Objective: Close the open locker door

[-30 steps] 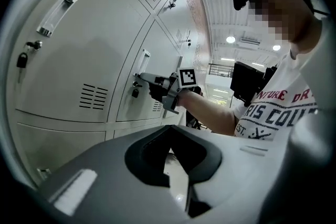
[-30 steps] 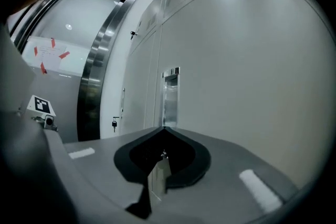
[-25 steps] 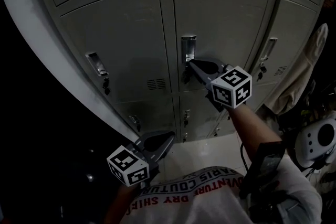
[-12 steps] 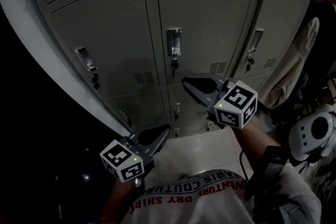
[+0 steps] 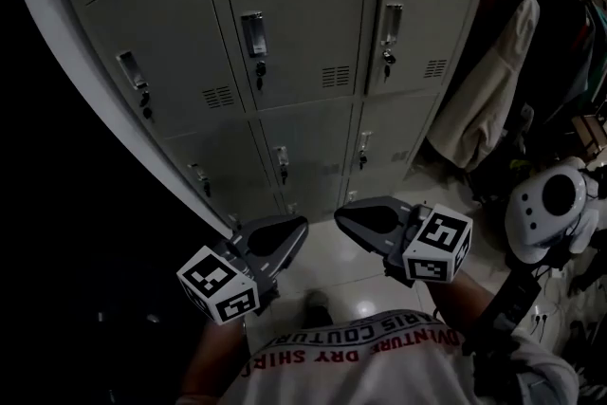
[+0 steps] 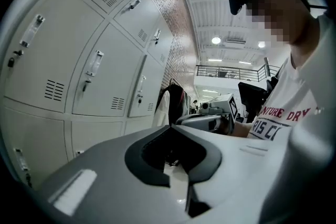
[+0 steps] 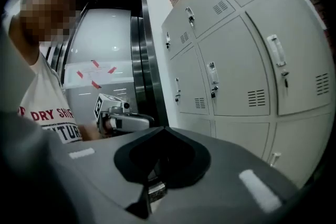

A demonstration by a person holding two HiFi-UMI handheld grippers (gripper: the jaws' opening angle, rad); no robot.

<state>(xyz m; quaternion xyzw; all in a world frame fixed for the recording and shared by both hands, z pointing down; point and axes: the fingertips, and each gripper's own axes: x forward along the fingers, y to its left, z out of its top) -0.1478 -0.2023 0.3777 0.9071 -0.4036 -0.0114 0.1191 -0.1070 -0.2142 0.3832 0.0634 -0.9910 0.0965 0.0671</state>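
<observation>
Now the lockers [image 5: 294,24]: a big grey wall of doors, up at 12 o'clock in the head view.
Locker door: every door I can see lies flat and shut, so I think the job is done. I cannot tell which door the task means.
White coat [image 5: 484,100]: hangs by the lockers at 2 o'clock.
Left gripper [image 5: 289,230]: low at 7 o'clock. Its jaws are pressed together with nothing between them.
Right gripper [image 5: 349,215]: low at 5 o'clock, near the left one. Its jaws are pressed together too, and hold nothing.
Door handle [image 5: 252,33]: small, on the middle door.
Doing it well: look along the door edges. Each should sit even with its neighbours. If one pops out, push it flat near its handle, slowly, with closed jaw tips.
Door and tools: the doors are well apart from both grippers, at 12 o'clock from them. Nothing touches.
</observation>
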